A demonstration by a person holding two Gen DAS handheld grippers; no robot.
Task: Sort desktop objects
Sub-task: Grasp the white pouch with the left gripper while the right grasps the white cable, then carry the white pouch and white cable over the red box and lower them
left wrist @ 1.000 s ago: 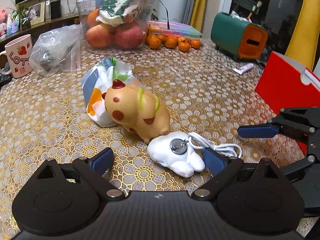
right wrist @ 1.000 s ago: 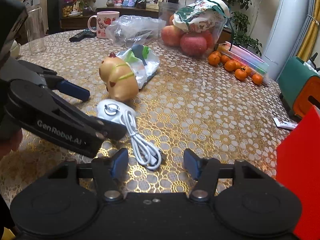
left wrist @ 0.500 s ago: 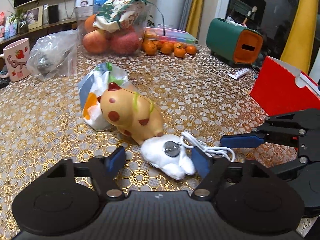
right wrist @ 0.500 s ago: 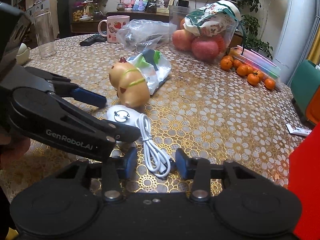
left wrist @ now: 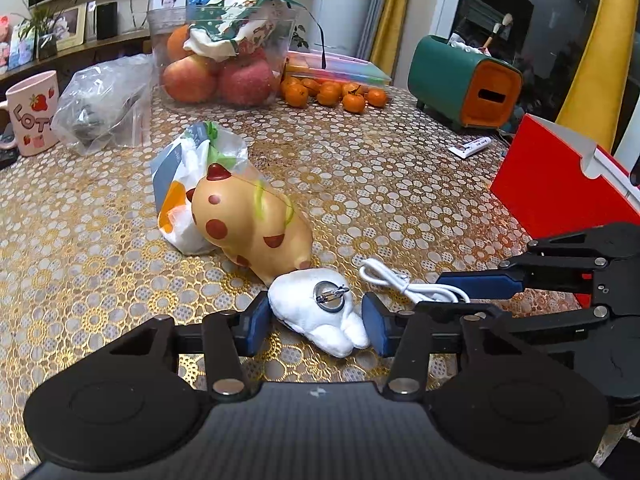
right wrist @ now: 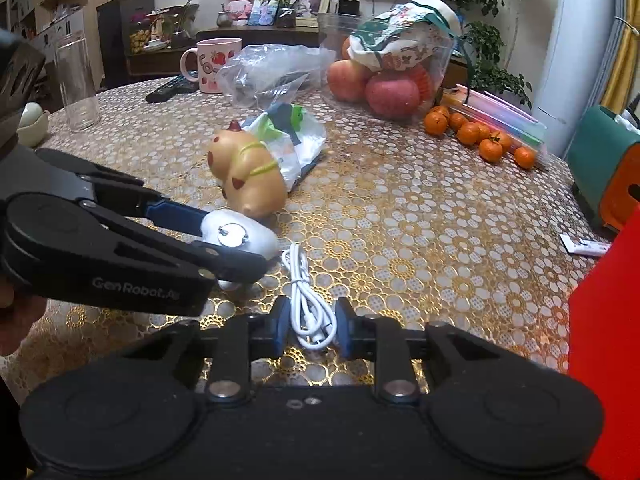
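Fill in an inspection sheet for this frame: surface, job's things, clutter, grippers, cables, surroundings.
Surface: round table under a gold flower-pattern cloth.
Job's things: white plush badge touching a spotted toy pig; red box at the right.
Clutter: mug, clear bags, apple tub, tangerines, green-and-orange box, small tube, drinking glass.
Grippers: left gripper open, fingers either side of the badge; right gripper open, fingers bracketing the cable.
Cables: bundled white cable beside the badge.
Surroundings: shelf with photo frames, plants, curtains.
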